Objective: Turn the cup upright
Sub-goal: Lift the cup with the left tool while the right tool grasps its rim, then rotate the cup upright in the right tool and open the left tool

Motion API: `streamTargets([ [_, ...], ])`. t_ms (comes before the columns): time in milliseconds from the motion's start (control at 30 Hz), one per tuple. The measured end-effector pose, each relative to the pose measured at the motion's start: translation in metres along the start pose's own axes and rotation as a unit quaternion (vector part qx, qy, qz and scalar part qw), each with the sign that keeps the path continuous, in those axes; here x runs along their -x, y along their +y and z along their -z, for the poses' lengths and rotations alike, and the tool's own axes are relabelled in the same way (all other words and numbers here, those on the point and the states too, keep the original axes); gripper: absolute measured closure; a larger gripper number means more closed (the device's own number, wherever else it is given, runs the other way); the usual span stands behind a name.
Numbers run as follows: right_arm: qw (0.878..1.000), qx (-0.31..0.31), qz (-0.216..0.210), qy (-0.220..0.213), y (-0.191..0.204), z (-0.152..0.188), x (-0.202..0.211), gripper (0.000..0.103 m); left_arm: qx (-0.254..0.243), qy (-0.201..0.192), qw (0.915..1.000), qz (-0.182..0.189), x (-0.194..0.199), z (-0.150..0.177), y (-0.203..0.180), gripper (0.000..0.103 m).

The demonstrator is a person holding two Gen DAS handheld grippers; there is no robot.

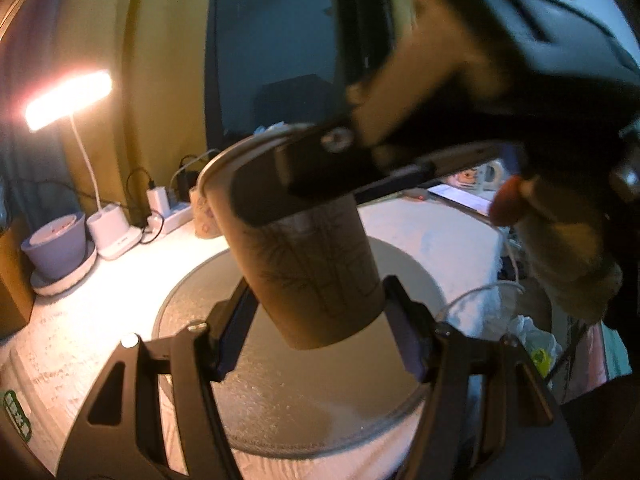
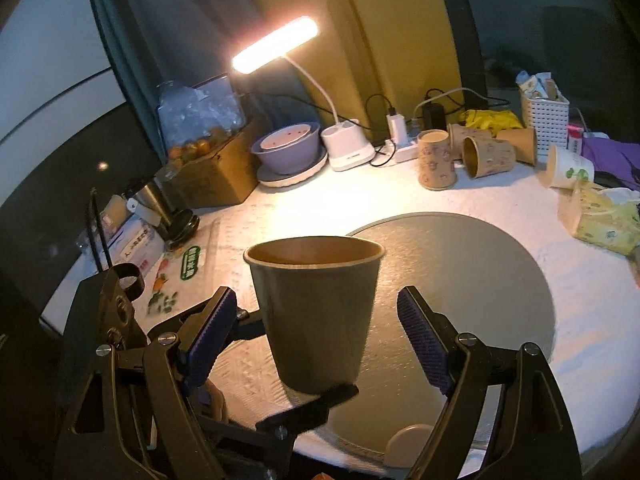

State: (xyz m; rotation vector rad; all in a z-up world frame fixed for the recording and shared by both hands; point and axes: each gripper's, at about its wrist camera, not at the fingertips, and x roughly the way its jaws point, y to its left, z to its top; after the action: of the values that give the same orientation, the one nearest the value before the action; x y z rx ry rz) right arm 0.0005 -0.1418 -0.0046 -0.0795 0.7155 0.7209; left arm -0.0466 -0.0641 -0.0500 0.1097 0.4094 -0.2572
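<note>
A brown paper cup point(image 1: 312, 264) is held mouth up, slightly tilted, above a round grey mat point(image 1: 280, 392). My left gripper point(image 1: 316, 332) is shut on the cup's lower body, its fingers point(image 1: 236, 332) pressed to both sides. In the right wrist view the cup point(image 2: 316, 312) stands upright between the right gripper's point(image 2: 320, 332) spread pads point(image 2: 424, 344), which do not touch it. The left gripper's fingers show below and behind the cup there. In the left wrist view the right gripper hangs over the cup's rim.
A lit desk lamp point(image 2: 276, 44) with a white base, a purple bowl point(image 2: 288, 148), a power strip point(image 2: 400, 152), several other paper cups point(image 2: 472, 152), a white basket point(image 2: 544, 120) and a tissue pack point(image 2: 604, 220) stand on the white table point(image 2: 592, 304). A cardboard box point(image 2: 216, 172) is at the left.
</note>
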Motion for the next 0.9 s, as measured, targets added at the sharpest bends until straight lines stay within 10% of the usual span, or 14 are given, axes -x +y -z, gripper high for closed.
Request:
streamTargets([
  [900, 1.0, -0.016, -0.006, 0.016, -0.001, 0.015, -0.015, 0.038, 0.03, 0.029, 0.9988, 0.027, 0.002, 0.013, 0.007, 0.023],
])
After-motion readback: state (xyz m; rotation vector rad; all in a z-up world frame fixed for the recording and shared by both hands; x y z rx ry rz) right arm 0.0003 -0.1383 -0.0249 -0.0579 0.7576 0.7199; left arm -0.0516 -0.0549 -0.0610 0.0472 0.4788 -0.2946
